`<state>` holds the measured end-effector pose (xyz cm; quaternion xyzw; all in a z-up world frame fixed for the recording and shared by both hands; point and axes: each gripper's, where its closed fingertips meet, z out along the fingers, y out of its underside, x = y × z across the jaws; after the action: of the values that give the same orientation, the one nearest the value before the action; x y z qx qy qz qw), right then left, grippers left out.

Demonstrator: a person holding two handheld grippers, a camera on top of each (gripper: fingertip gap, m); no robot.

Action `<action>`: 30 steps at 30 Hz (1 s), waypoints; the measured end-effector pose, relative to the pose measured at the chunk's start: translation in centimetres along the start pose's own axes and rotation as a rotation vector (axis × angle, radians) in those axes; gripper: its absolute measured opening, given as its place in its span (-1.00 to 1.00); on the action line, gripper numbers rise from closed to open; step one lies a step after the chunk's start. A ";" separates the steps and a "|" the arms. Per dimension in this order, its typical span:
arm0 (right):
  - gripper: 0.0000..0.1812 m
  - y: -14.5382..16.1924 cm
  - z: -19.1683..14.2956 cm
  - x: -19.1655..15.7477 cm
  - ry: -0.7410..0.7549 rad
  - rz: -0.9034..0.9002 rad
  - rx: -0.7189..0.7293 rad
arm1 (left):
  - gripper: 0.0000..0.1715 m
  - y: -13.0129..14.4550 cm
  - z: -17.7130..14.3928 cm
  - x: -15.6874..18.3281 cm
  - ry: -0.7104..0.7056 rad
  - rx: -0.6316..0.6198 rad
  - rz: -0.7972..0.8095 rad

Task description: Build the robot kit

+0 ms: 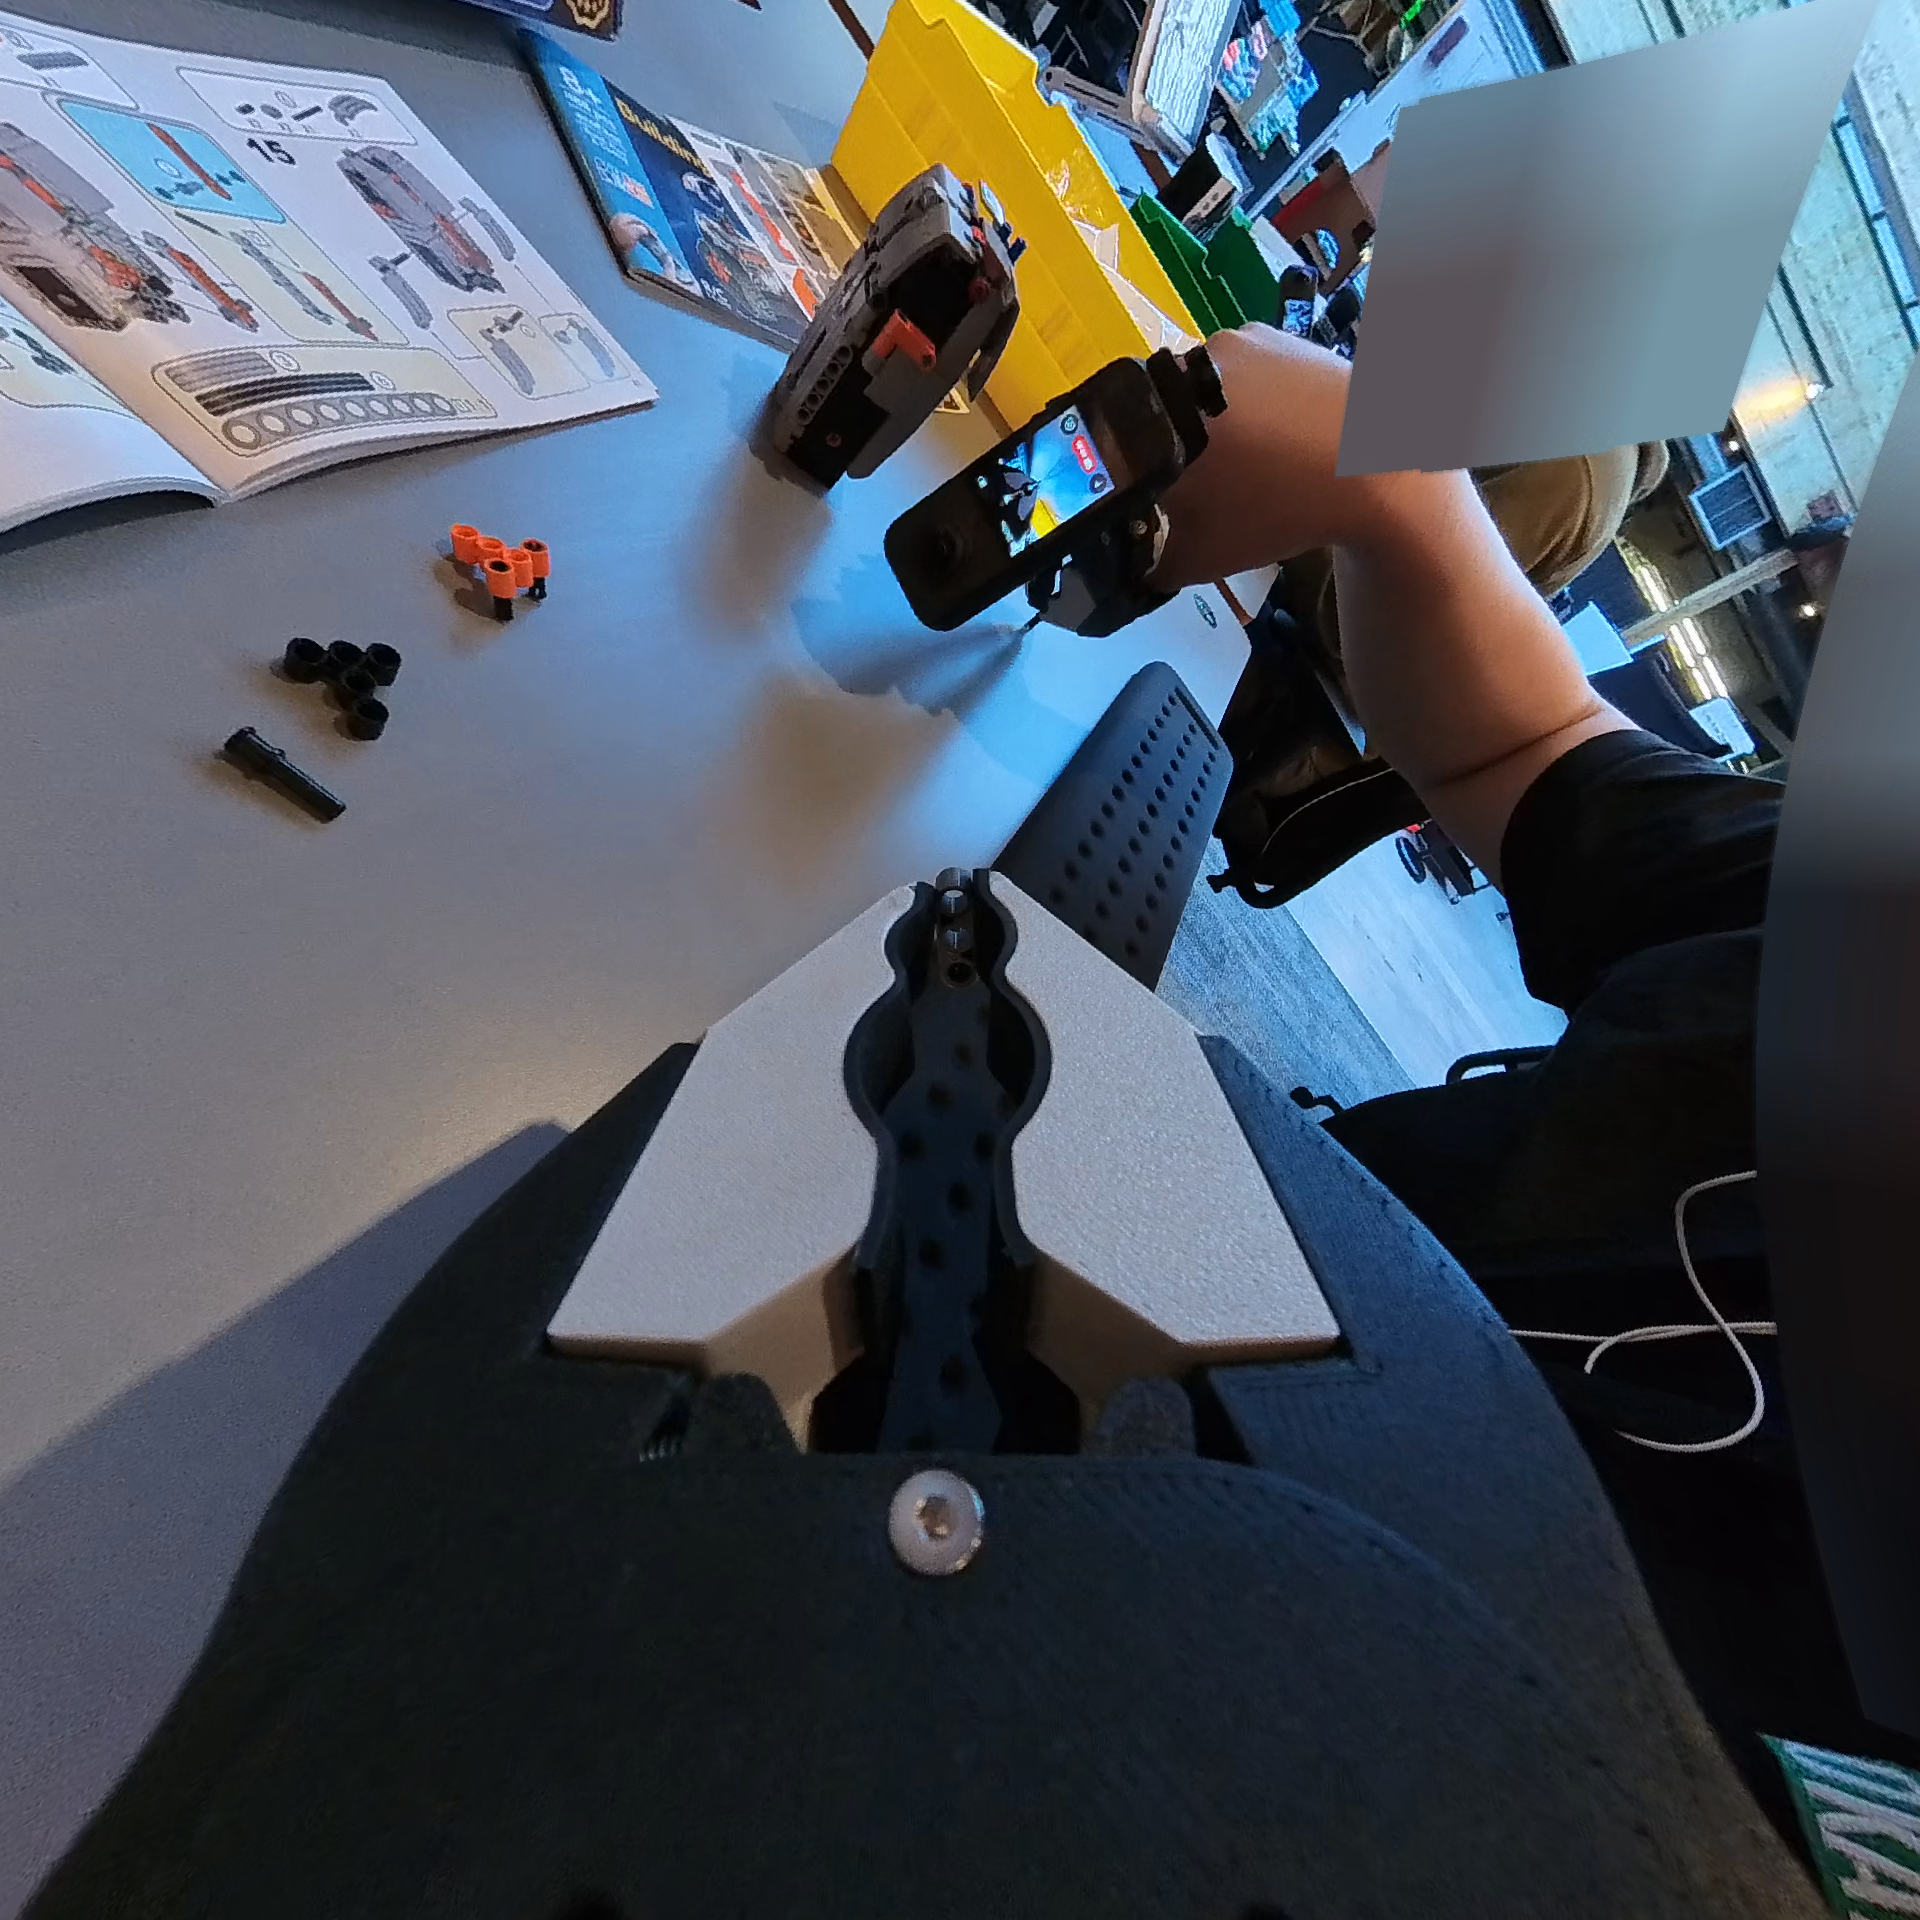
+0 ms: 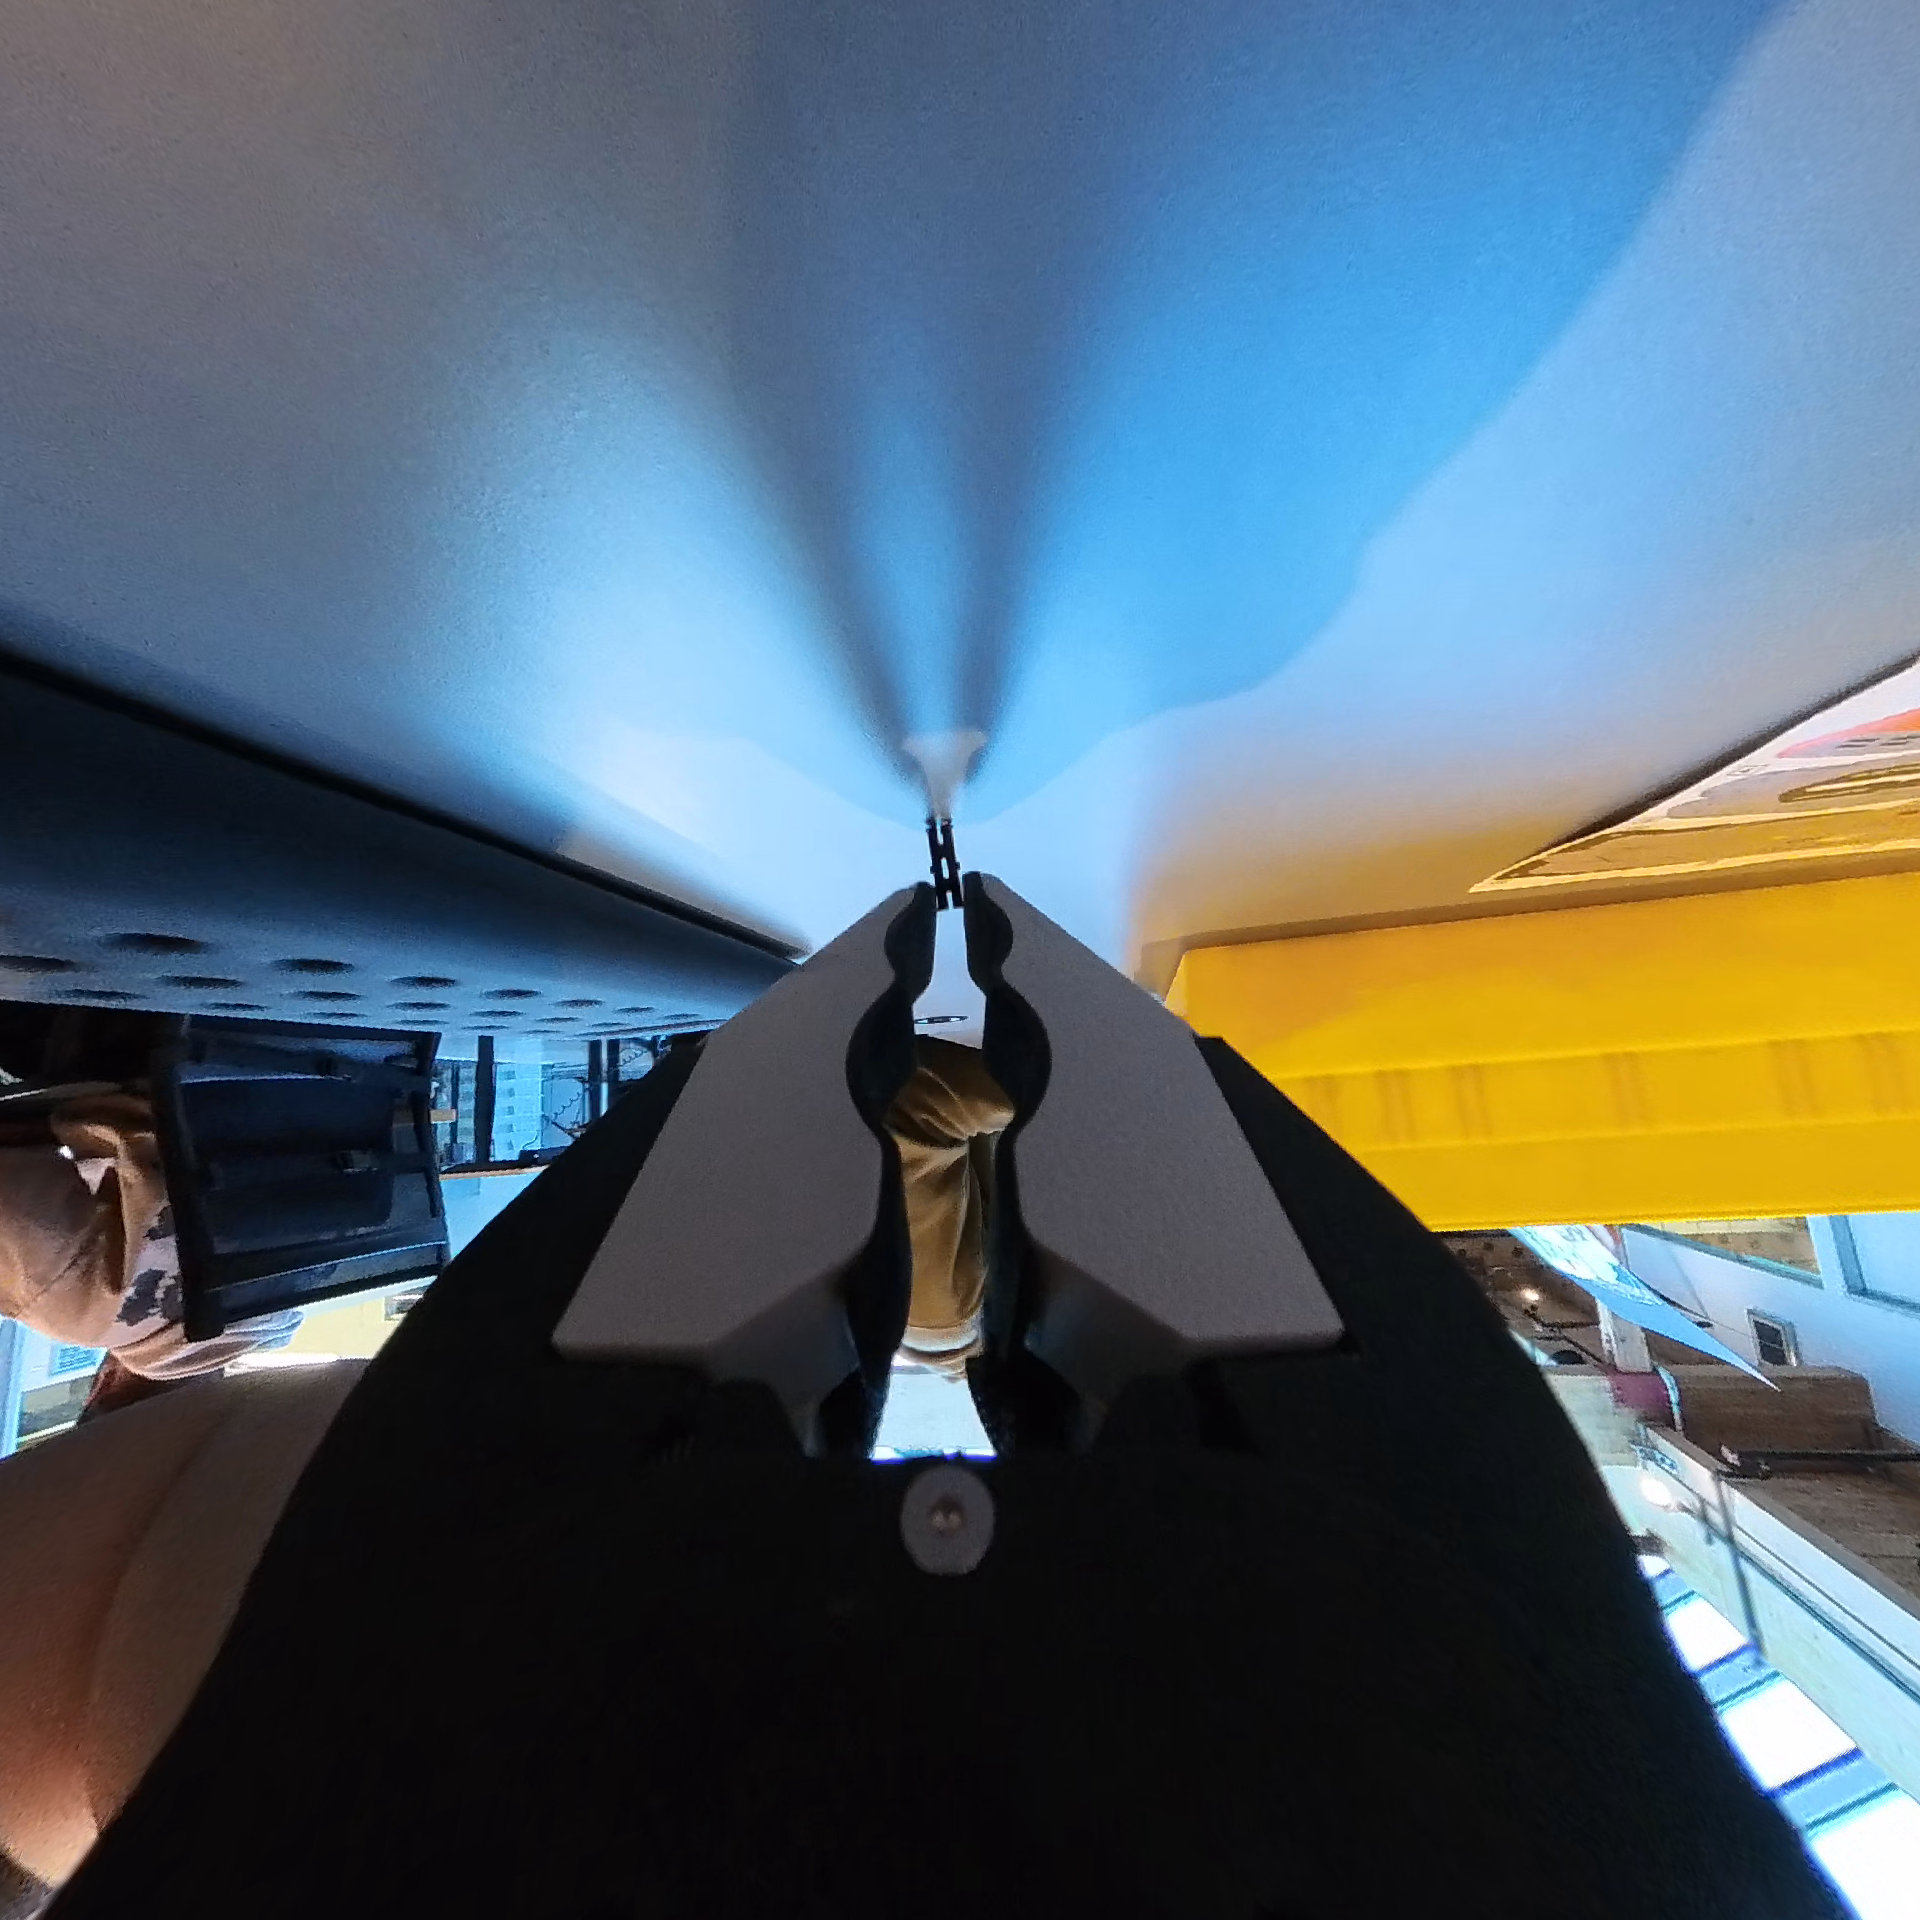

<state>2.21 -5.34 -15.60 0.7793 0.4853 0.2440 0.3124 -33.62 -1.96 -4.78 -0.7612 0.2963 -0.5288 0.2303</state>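
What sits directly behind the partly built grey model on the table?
Behind the grey model stands a yellow bin, close against it; contact cannot be judged. A boxed-set cover lies beside it on the table. The bin's inside is not visible.

Cool blue daylight washes the smooth grey tabletop (image 1: 582, 935), casting soft shadows beneath the small black plastic pieces (image 1: 343, 675), while fisheye distortion bends the edges and near surfaces blur.
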 end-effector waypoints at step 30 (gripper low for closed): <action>-0.73 0.7 -1.4 0.3 -0.021 0.031 0.144 | -0.96 -0.1 -0.4 -0.2 -0.001 0.016 -0.009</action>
<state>1.81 -4.92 -14.06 0.8097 0.4862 0.2049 0.2569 -34.06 -1.73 -4.67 -0.7609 0.2885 -0.5319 0.2342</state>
